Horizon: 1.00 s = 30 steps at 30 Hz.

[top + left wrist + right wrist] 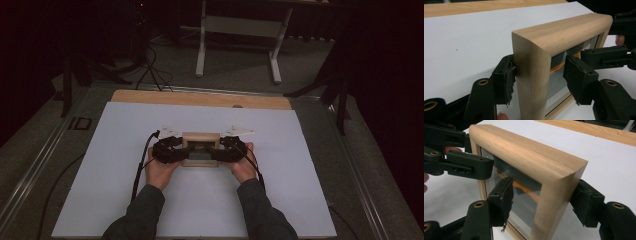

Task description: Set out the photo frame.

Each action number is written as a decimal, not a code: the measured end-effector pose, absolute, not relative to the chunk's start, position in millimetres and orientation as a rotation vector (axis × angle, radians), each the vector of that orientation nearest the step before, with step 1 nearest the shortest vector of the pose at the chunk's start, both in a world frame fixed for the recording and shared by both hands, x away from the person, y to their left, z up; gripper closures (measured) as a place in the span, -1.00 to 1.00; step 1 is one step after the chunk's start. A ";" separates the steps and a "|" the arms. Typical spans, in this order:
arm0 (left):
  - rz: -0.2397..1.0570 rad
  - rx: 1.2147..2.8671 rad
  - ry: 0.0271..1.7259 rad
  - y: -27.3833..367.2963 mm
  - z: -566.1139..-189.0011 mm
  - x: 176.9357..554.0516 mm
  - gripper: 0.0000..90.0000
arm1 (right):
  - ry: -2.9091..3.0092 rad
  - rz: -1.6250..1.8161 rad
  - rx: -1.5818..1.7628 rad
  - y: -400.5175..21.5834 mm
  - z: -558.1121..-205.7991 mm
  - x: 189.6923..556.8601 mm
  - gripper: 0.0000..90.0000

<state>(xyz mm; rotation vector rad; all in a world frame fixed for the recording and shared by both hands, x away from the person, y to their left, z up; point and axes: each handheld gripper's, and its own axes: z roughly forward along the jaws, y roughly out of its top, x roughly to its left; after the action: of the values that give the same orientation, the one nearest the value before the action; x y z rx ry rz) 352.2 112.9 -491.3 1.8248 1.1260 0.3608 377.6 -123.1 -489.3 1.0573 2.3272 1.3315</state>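
A light wooden picture frame [201, 149] with a glass front stands upright at the middle of the white sheet [125, 200], and a gripper comes at it from each end. My left gripper [181, 150] straddles the left end of the frame [534, 75]. Its outer pad [507, 80] rests against the back corner, while the other pad [576, 77] hangs off the glass with a gap. My right gripper [224, 149] straddles the other end of the frame [549, 202] the same way: one pad [585, 206] lies against the back and the inner pad [504, 197] stands in front of the glass.
A wooden table edge [200, 98] runs behind the white sheet. Cables trail from the grippers off the front and left. On the dark floor beyond stand a white desk frame [240, 30] and black stands at both sides.
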 end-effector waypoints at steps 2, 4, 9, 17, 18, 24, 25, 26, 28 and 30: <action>0.354 1.833 1.129 113.2 -491.7 352.1 -0.08 | 2.331 1.328 1.057 -123.6 -489.2 377.2 -0.18; 0.353 1.838 1.130 113.9 -491.9 351.3 -0.11 | 2.334 1.325 1.057 -124.1 -489.0 376.5 -0.18; 0.352 1.831 1.138 119.5 -491.6 348.4 -0.12 | 2.343 1.318 1.048 -126.5 -488.3 374.0 -0.19; 0.366 1.835 1.125 132.9 -484.1 338.5 -0.12 | 2.356 1.304 1.023 -133.2 -482.1 369.5 -0.20; 0.371 1.842 1.119 135.2 -482.7 336.0 -0.12 | 2.358 1.301 1.019 -134.2 -481.3 368.5 -0.20; 0.384 1.855 1.102 147.0 -478.4 326.1 -0.11 | 2.374 1.270 0.995 -140.5 -478.8 362.4 -0.20; 0.388 1.863 1.098 149.1 -477.9 324.5 -0.11 | 2.377 1.266 0.985 -141.5 -478.9 361.3 -0.20; 0.392 1.866 1.095 151.2 -477.5 322.8 -0.11 | 2.379 1.263 0.986 -142.5 -478.8 359.9 -0.20; 0.402 1.873 1.093 156.0 -477.0 319.4 -0.10 | 2.379 1.260 0.974 -145.4 -478.5 357.7 -0.20; 0.411 1.879 1.092 161.7 -476.9 315.6 -0.10 | 2.381 1.258 0.967 -148.8 -477.5 355.4 -0.20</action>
<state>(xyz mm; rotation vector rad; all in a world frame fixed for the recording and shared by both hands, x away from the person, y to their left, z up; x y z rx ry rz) 315.6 161.7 -476.9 1.8787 1.0921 0.4107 355.4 -148.8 -477.5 0.9668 2.3815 1.2577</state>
